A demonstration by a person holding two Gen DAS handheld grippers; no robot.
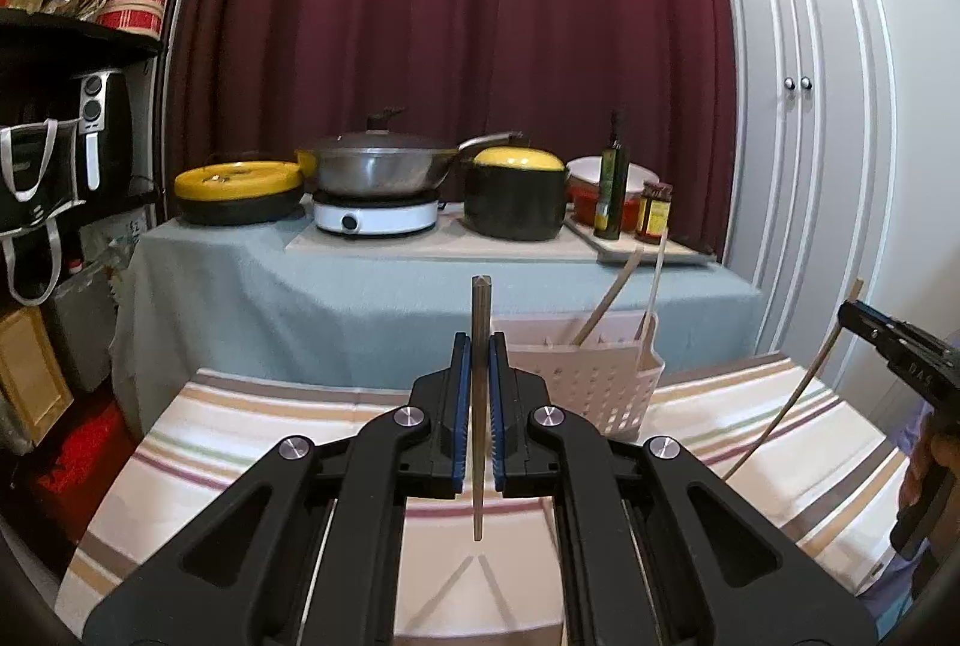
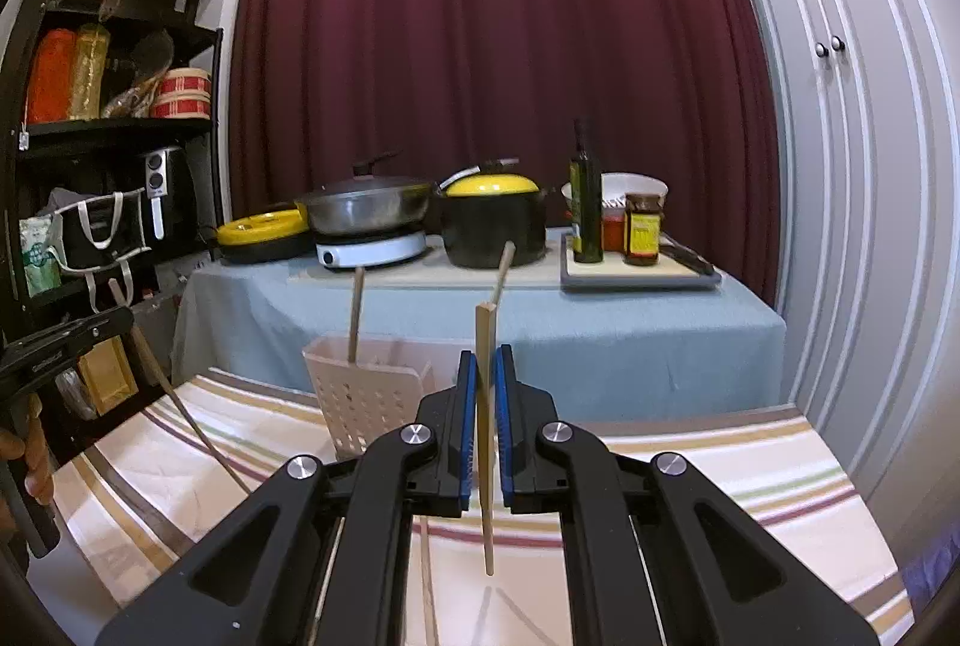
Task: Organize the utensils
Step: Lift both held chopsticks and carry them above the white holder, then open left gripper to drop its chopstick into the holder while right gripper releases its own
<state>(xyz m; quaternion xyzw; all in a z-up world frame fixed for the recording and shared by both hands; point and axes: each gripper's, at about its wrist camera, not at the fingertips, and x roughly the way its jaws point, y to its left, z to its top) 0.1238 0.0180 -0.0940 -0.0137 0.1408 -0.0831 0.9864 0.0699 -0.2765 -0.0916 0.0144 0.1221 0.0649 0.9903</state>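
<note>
left tool (image 1: 479,394): clamped on upright chopstick (image 1: 480,346)
right tool (image 2: 486,424): clamped on upright stick (image 2: 485,406)
basket (image 1: 606,382): ahead-right of left tool; ahead-left of right tool, roughly equally near

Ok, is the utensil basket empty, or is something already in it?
Not empty. Two wooden sticks stand in the white basket, leaning, their tops above its rim. What lies lower inside cannot be told.

Striped cloth (image 1: 252,424) was cream with tan, maroon, green bands. Holder (image 1: 606,388) pale pink, perforated. Chopsticks (image 1: 480,406) light wood. Claw pads (image 1: 461,406) blue on black. Curtain (image 1: 456,15) maroon. Rear counter cover (image 1: 300,298) grey-blue. Pot lids (image 1: 516,158) yellow.
</note>
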